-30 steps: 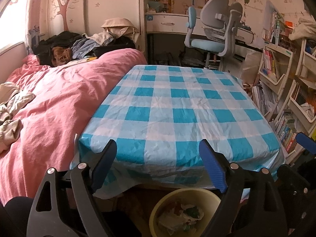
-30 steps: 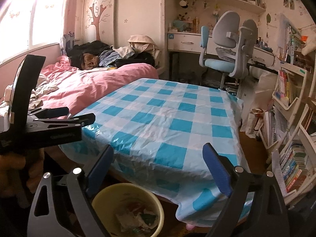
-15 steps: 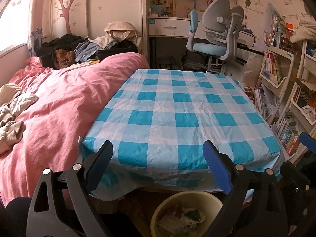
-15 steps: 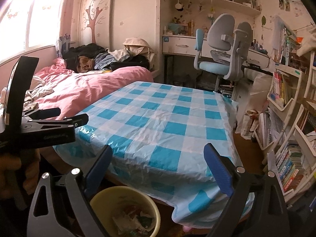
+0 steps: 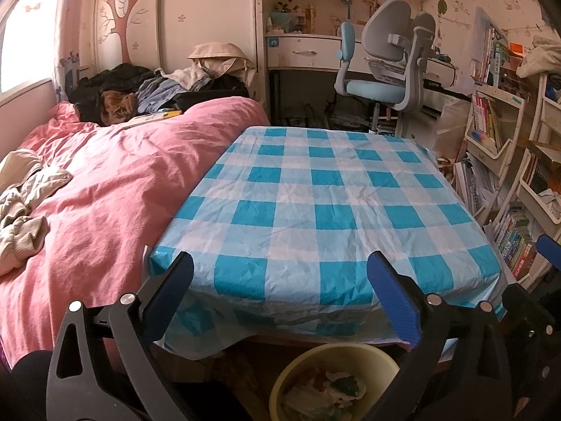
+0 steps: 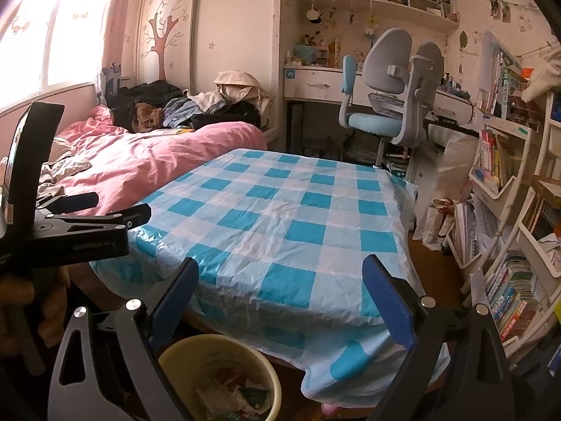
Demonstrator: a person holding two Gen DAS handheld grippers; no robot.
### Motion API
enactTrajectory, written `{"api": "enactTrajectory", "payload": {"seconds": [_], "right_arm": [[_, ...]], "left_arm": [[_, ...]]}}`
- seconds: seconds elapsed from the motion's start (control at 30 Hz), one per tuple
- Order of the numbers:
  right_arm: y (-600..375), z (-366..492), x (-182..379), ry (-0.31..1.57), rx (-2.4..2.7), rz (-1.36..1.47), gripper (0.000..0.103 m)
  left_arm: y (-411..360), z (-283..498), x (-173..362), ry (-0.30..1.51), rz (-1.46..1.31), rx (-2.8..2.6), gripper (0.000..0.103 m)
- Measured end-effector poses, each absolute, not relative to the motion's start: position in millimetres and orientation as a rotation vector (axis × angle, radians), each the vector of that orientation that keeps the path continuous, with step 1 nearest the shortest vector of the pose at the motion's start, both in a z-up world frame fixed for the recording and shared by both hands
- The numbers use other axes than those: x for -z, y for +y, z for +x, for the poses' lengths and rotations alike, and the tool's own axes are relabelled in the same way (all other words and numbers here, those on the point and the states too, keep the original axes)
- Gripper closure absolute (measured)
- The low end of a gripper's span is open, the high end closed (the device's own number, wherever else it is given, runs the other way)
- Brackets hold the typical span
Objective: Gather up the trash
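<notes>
A yellow waste bin (image 5: 308, 361) stands on the floor under the near edge of the table, with crumpled paper and wrappers (image 5: 329, 393) inside; the right wrist view shows the bin (image 6: 196, 351) too. My left gripper (image 5: 280, 263) hovers above the bin at the table's front edge; its jaws are still opening and nothing is between them. My right gripper (image 6: 278, 268) is open and empty, over the table's near corner. A hand (image 6: 24, 301) holds the left gripper's handle at the left of that view. The blue-checked tablecloth (image 5: 315, 203) is bare.
A bed with a pink duvet (image 5: 105, 182) lies left of the table, clothes piled at its head. A grey and blue desk chair (image 5: 382, 70) and a white desk stand behind. Bookshelves (image 5: 508, 175) crowd the right side.
The left gripper's jaws have spread a little wider. Both views have tilted slightly upward; the bin sits lower in frame.
</notes>
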State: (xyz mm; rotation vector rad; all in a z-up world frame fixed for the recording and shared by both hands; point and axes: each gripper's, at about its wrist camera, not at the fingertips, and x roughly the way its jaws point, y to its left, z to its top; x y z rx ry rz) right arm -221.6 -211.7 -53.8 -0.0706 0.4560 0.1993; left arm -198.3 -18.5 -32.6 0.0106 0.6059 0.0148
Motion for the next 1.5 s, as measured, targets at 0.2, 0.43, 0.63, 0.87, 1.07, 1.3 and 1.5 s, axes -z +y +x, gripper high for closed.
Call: {"api": "enactTrajectory", "payload": {"seconds": [0.2,0.43,0.63,0.87,1.07,1.3,1.5], "right_arm": [[-212,-221,53,0.454,-0.197,-0.070,0.013],[-212,-221,53,0.453,-0.196,-0.069,0.013],[-212,-221,53,0.453,-0.196,-0.069,0.013],[-212,-221,53,0.455,-0.197,-0.070,0.013],[-211,-222,54,0.456,-0.199,-0.070,0.013],[-212,-213,53,0.463,-0.218,-0.055,0.013],[-209,-182,50,0.523,-0.251,-0.082,0.009]], "left_arm": [[-19,-198,33,0.606,0.013,-0.015,0.008],[-20,-199,33,0.605,0.012,-0.017,0.008],[-18,-198,37,0.619,0.022,-0.019,0.008],[-17,-197,38,0.619,0.018,-0.012,0.008],[-19,-195,40,0.631,0.019,0.005,0.007],[-28,-200,32,0.573,0.067,0.039,0.007],[-23,-173,16,0.591,0.052,0.071,0.007]]}}
